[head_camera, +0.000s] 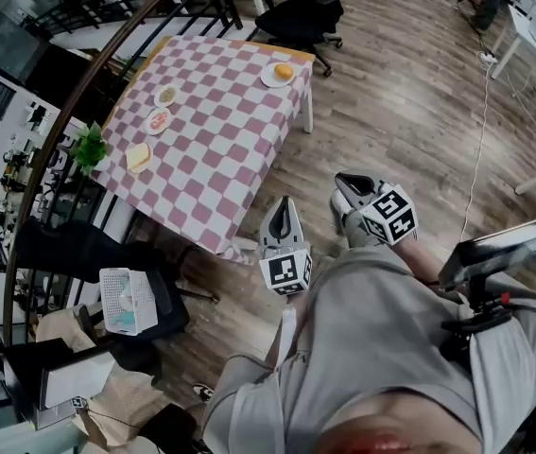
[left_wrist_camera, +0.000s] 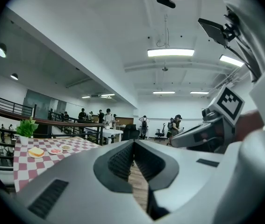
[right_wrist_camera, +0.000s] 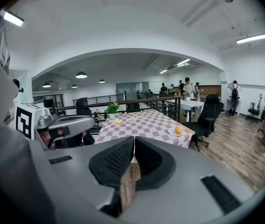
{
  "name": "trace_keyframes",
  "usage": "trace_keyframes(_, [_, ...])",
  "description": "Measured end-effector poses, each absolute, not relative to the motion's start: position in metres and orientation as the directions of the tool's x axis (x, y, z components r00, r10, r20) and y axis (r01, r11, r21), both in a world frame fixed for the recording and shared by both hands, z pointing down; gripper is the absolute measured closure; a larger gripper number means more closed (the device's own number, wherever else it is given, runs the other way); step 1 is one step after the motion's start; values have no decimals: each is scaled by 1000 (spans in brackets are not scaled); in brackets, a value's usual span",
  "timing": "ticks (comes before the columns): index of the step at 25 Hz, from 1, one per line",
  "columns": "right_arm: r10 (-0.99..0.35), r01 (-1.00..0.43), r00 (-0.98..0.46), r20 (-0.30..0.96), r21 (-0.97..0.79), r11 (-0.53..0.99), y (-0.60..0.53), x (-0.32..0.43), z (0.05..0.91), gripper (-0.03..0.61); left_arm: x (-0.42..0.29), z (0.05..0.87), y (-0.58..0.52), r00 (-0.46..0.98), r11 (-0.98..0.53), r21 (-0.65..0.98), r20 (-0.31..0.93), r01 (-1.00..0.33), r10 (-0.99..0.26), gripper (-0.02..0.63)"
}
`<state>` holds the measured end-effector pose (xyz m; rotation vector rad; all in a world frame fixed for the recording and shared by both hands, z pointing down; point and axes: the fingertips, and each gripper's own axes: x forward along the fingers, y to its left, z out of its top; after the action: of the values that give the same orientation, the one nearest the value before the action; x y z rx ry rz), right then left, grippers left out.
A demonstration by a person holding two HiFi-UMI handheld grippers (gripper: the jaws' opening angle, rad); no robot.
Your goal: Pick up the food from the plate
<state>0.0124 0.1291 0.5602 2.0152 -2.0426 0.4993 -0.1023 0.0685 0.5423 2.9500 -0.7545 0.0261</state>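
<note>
A table with a pink-and-white checked cloth (head_camera: 213, 149) stands ahead of me, well out of reach. An orange on a white plate (head_camera: 283, 72) sits at its far corner. Along its left edge lie two small plates of food (head_camera: 162, 108) and a slice of toast (head_camera: 138, 157). My left gripper (head_camera: 285, 203) and right gripper (head_camera: 343, 183) are held side by side over the wooden floor, short of the table, both shut and empty. The right gripper view shows the orange (right_wrist_camera: 178, 130) and the table (right_wrist_camera: 146, 124) far off. Toast (left_wrist_camera: 36, 152) appears in the left gripper view.
A potted plant (head_camera: 89, 147) stands at the table's left edge beside a curved black railing (head_camera: 69, 102). A black office chair (head_camera: 301, 17) is behind the table. A white basket (head_camera: 128, 301) sits on a dark seat near its front corner. People stand in the background (left_wrist_camera: 144, 125).
</note>
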Motion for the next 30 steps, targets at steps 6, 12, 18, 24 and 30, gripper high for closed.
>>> trace_keyframes(6, [-905, -986, -168, 390, -89, 144, 84, -13, 562, 563, -141, 561, 40, 797, -792, 94, 87, -604, -597, 606])
trace_keyframes(12, [-868, -962, -274, 414, -127, 243, 37, -21, 580, 563, -160, 572, 5, 702, -696, 97, 126, -712, -701, 606])
trace_keyframes(18, [-815, -923, -383, 434, -193, 331, -16, -14, 602, 563, -142, 584, -39, 649, -648, 77, 195, -757, -735, 606])
trace_keyframes(24, [-773, -898, -440, 457, -212, 385, -83, 26, 617, 563, -93, 567, -94, 629, -636, 32, 191, -771, -754, 606])
trace_keyframes(30, [-728, -838, -543, 418, -215, 501, -149, 49, 608, 561, -59, 550, -156, 575, -586, 3, 193, -811, -795, 606])
